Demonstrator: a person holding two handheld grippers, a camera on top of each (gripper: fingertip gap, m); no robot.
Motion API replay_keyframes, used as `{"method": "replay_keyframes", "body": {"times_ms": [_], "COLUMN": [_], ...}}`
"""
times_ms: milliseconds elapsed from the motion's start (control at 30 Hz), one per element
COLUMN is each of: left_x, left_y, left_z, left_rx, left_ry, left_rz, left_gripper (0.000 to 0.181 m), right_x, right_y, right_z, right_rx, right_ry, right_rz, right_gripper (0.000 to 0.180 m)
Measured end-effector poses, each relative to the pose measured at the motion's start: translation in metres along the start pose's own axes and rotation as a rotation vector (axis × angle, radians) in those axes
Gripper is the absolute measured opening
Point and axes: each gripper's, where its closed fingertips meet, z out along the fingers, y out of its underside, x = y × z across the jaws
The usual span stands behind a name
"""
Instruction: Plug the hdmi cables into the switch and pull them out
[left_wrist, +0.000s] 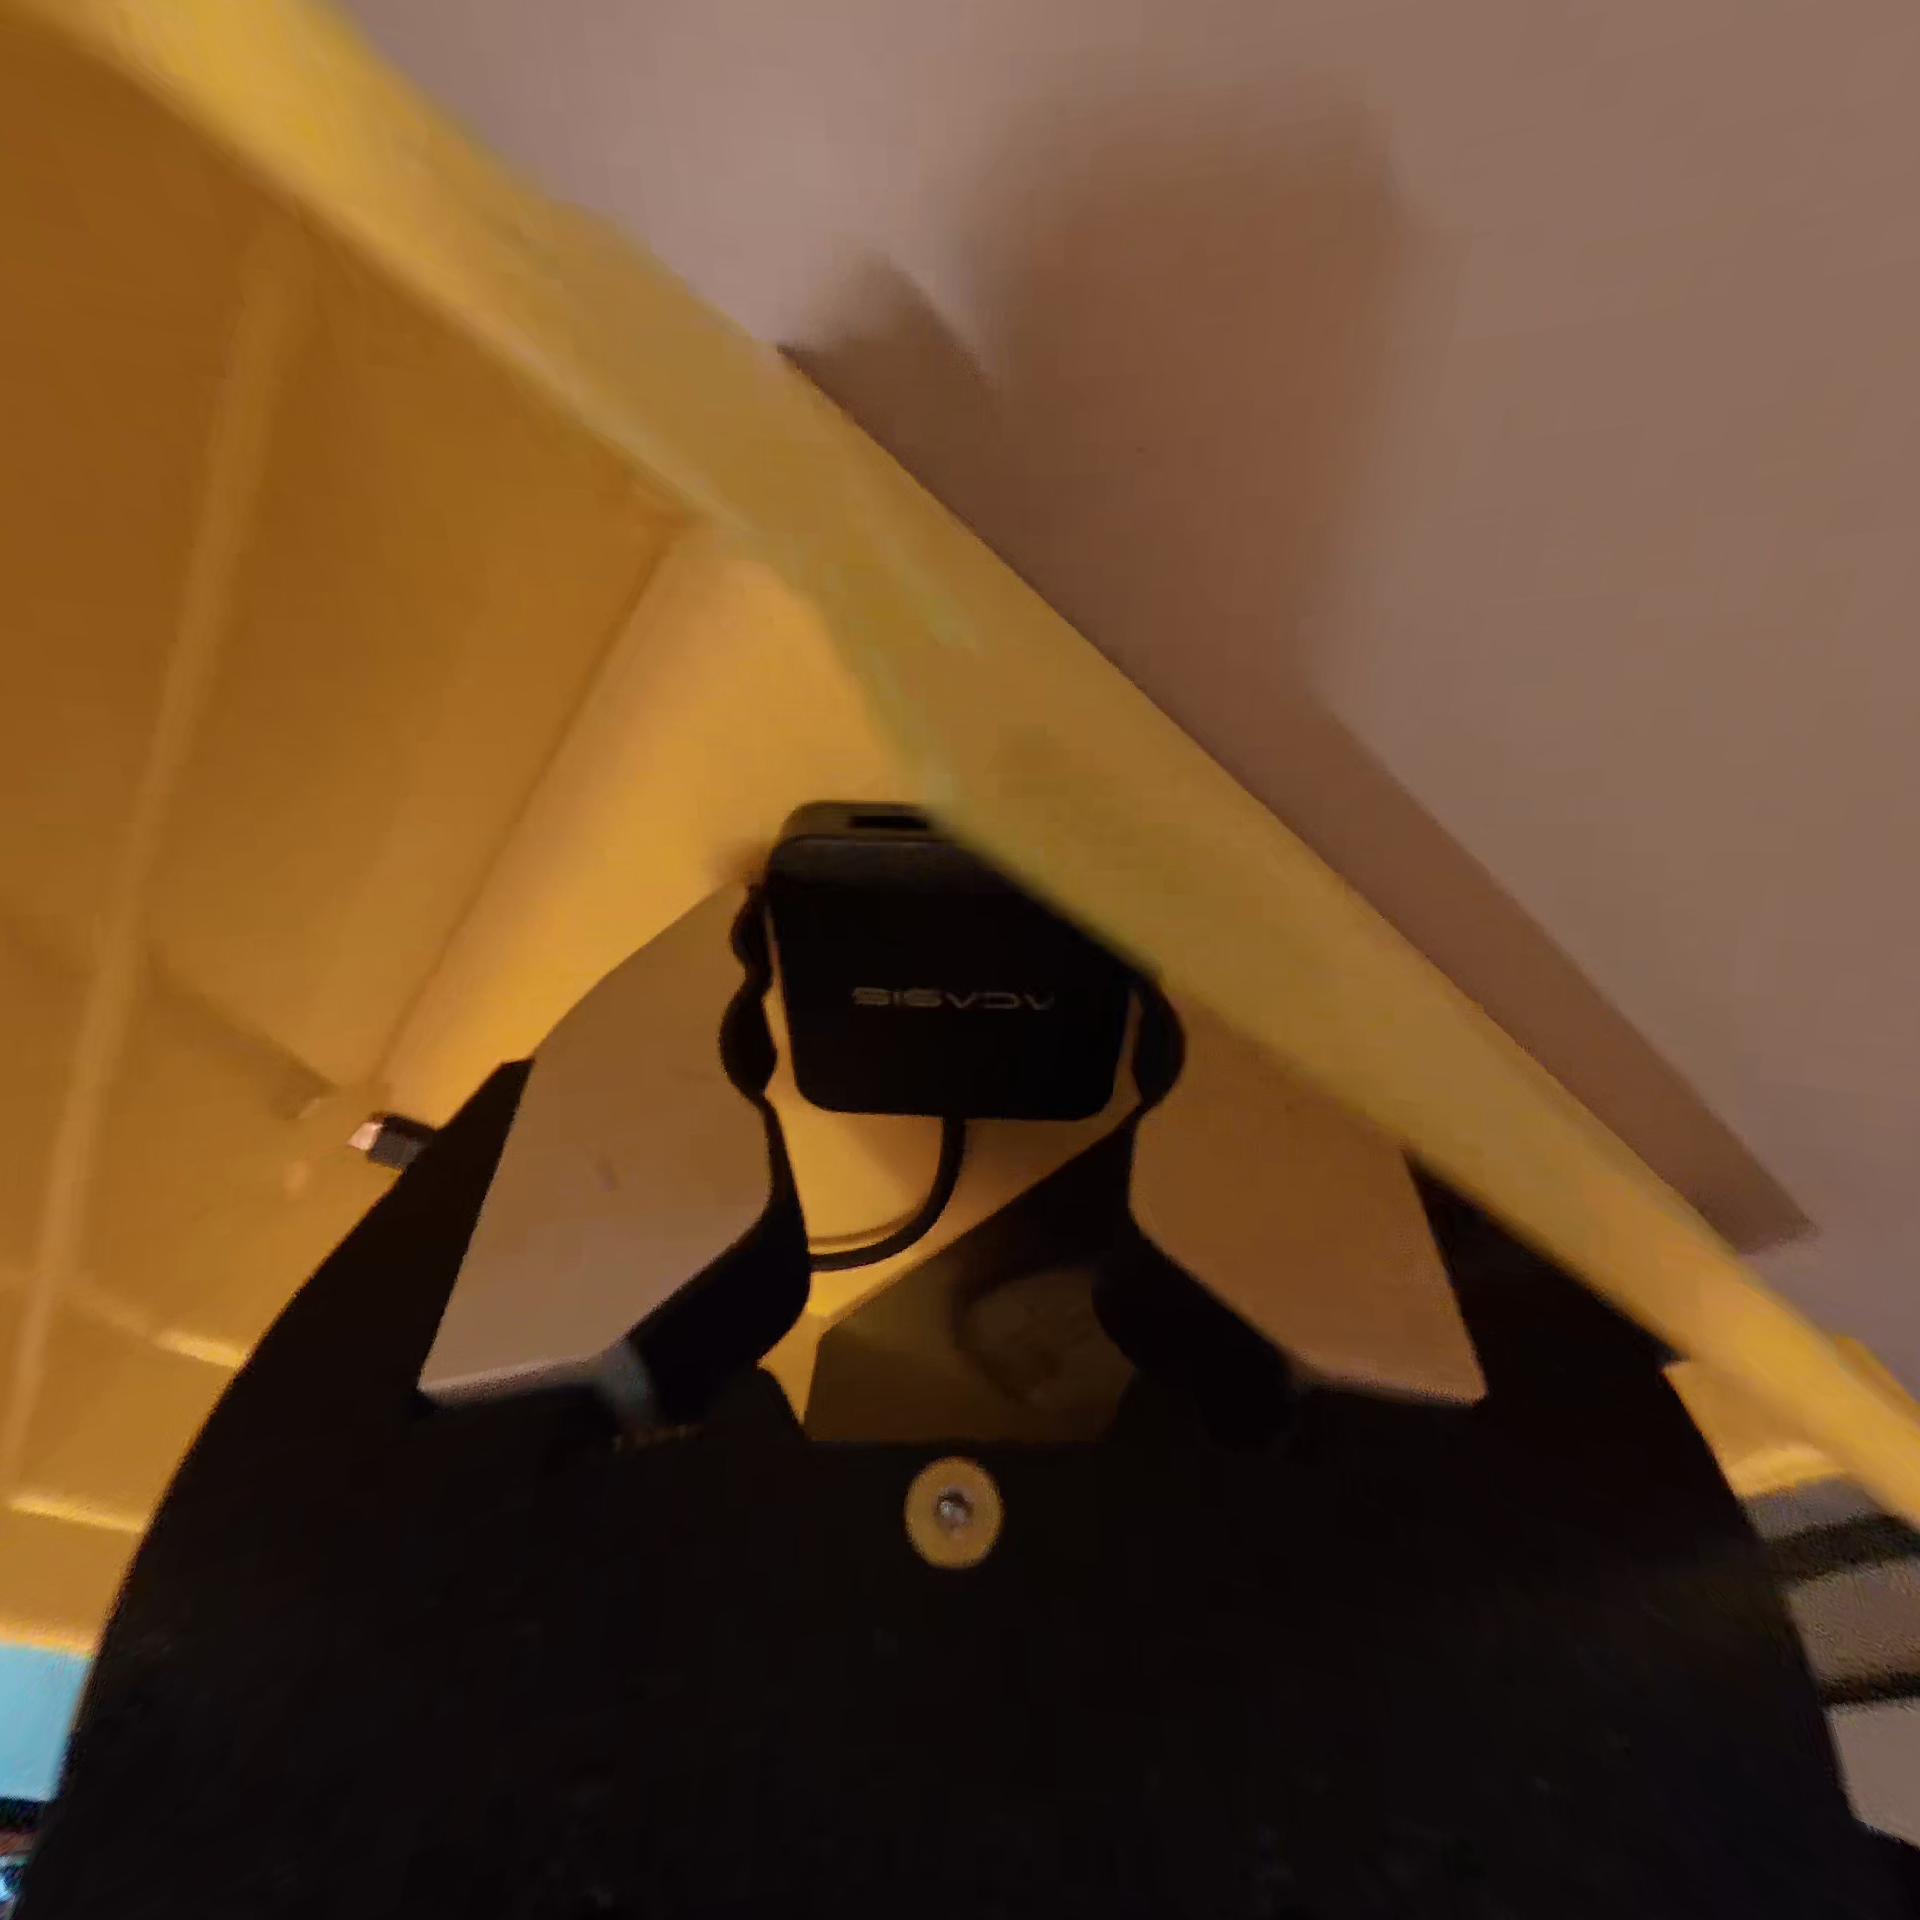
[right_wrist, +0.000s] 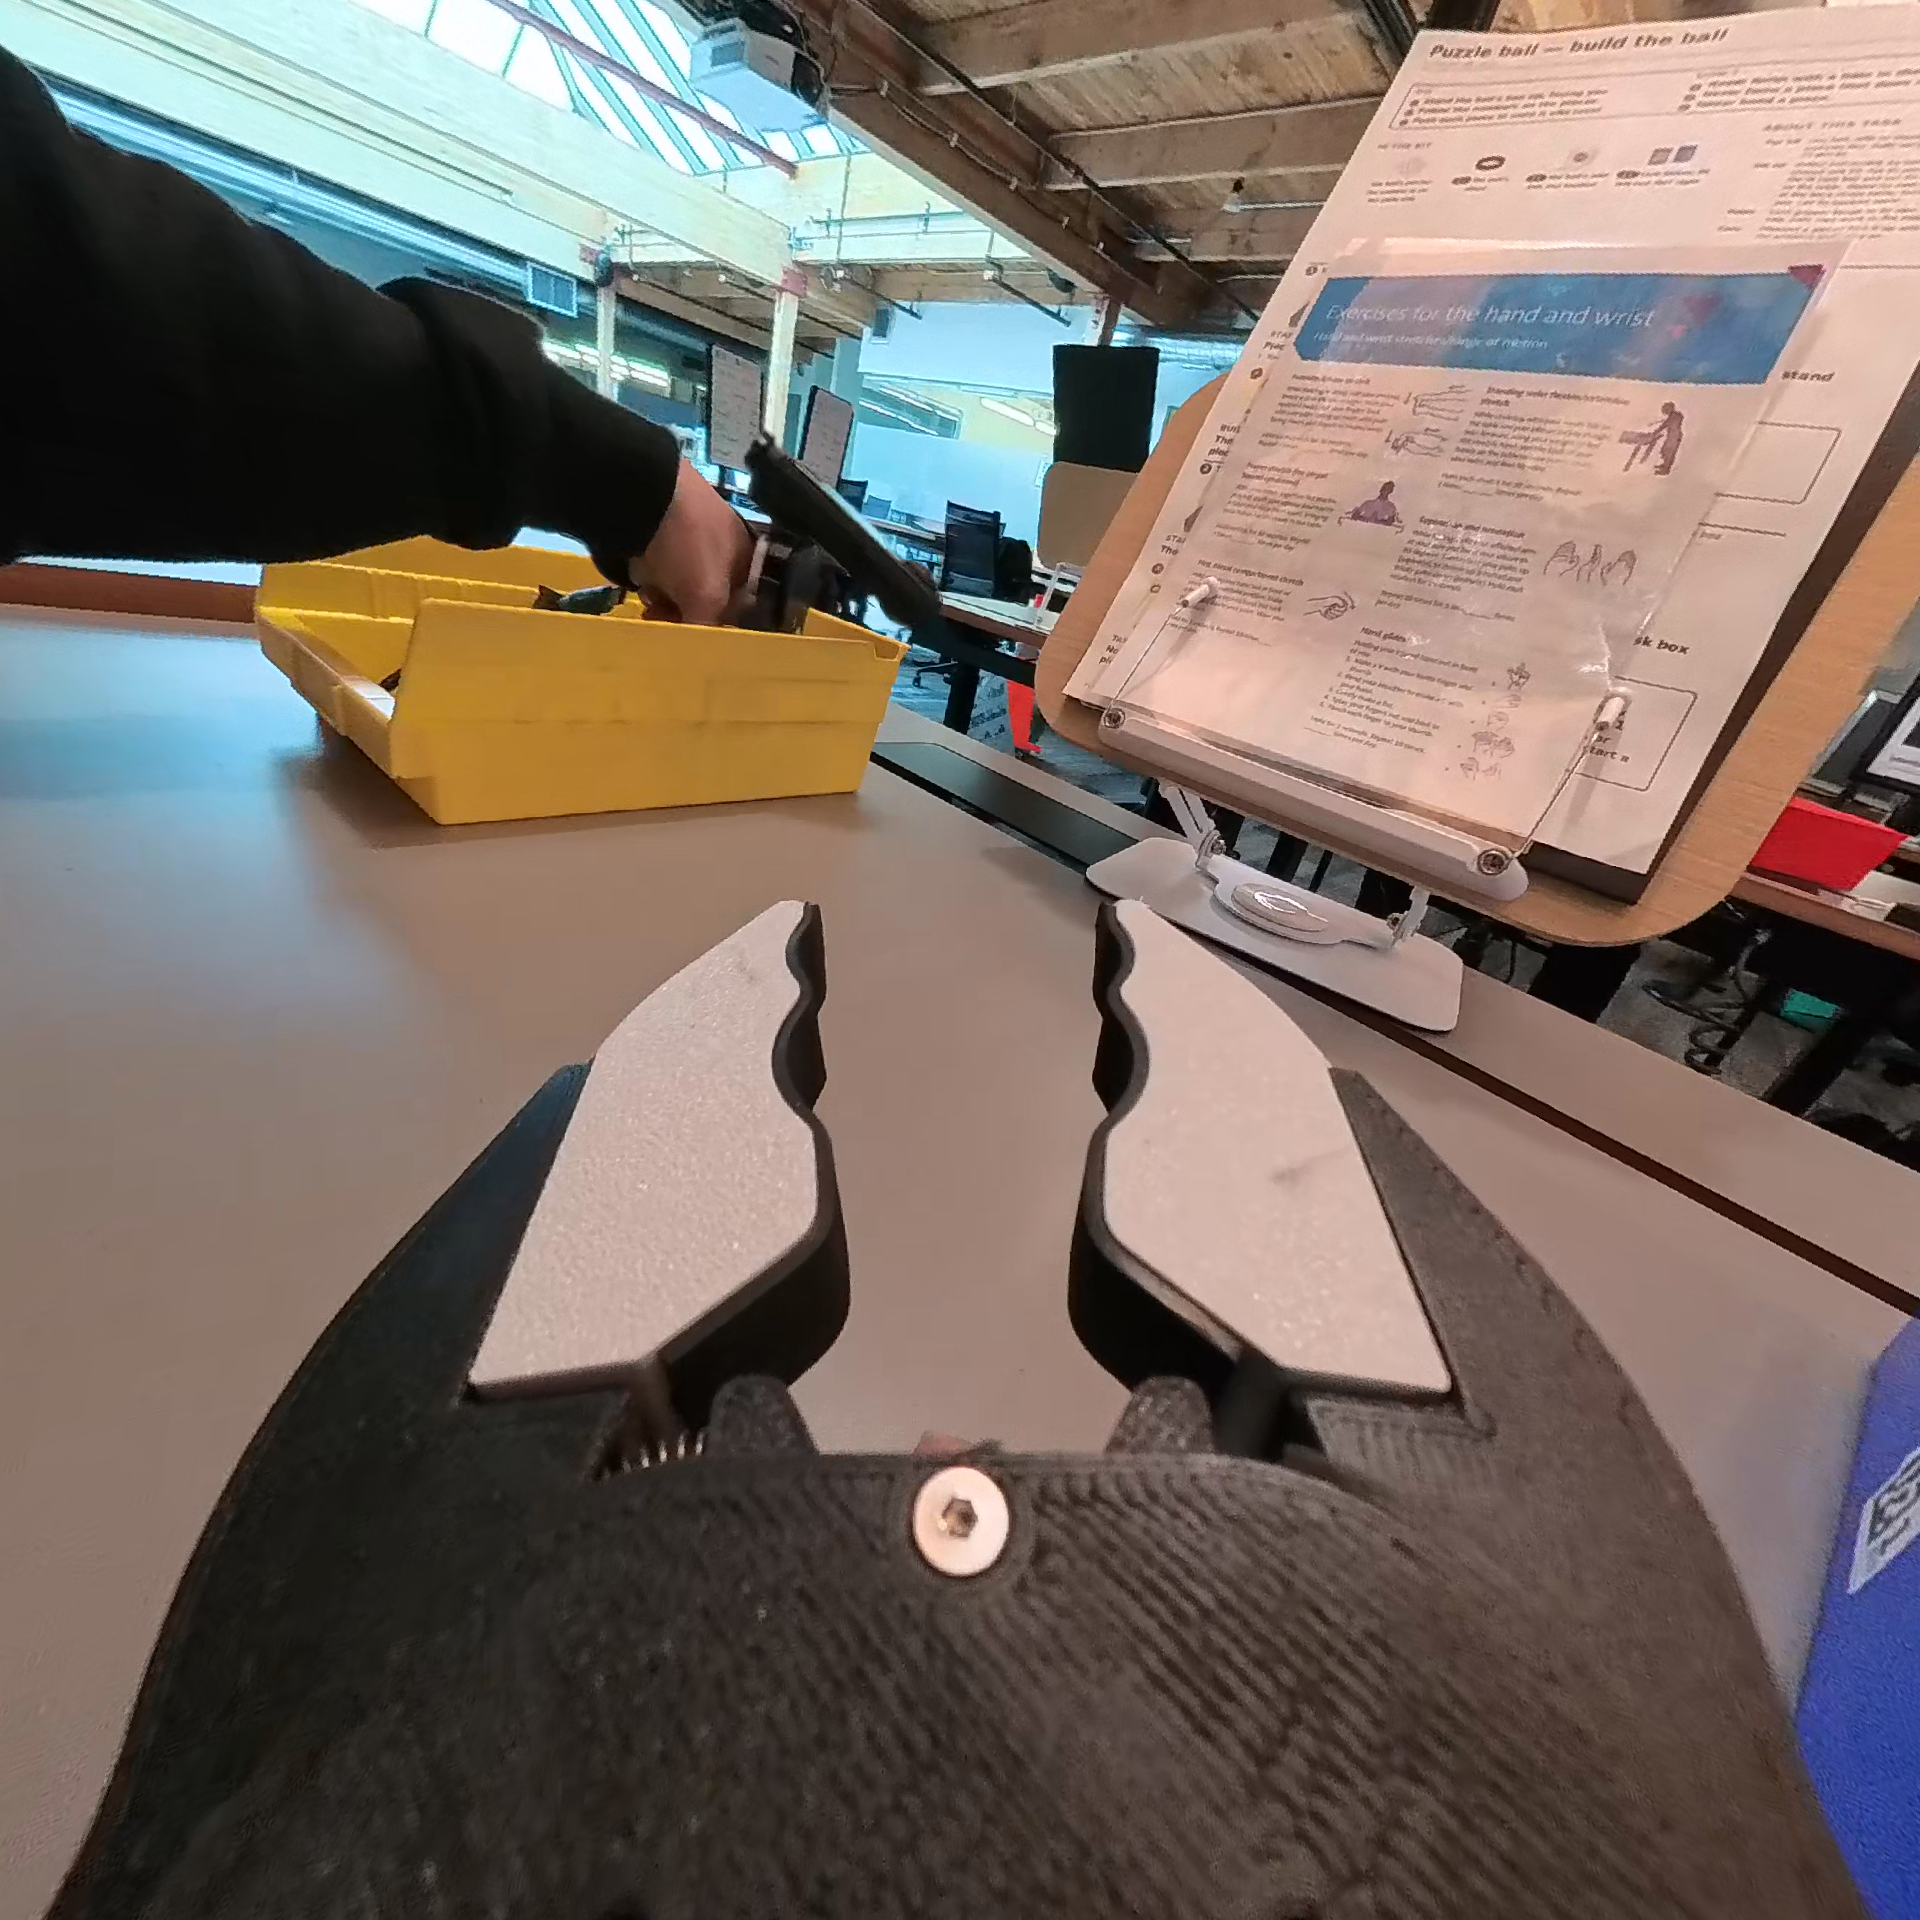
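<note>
one view shows the left hand-held gripper (left_wrist: 951, 987) grasping the switch (left_wrist: 951, 997); the right hand-held gripper (right_wrist: 961, 935) gapes released.

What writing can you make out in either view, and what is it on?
I do not quote wording; these bear it.
Black switch: pale brand mark, seen upside down.
White sheet on the wooden stand: bold heading, small print blurred.
Laminated sheet: blue banner heading, fine print too small.
Blue object, right edge: square code marker.
Far boards: too small.

A yellow bin (right_wrist: 644, 717) sits on the table (right_wrist: 312, 1039) near a document stand (right_wrist: 1351, 883).
</note>
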Motion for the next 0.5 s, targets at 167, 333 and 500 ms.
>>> {"method": "replay_keyframes", "body": {"times_ms": [167,333,500], "left_x": [-0.017,-0.023,-0.026], "left_y": [0.000,-0.008,-0.021], "left_z": [-0.001,-0.006,-0.043], "left_rx": [0.090,0.238,0.480], "left_ry": [-0.024,-0.067,-0.152], "left_rz": [-0.026,0.041,0.049], "left_gripper": [0.066,0.065,0.065], "right_x": [-0.002,-0.001,0.003], "right_y": [0.000,0.000,-0.002], "right_z": [0.000,0.000,-0.001], "right_rx": [-0.002,0.000,0.015], "right_ry": [-0.006,0.000,0.019], "right_rz": [-0.009,-0.011,0.000], "right_gripper": [0.049,0.049,0.049]}}
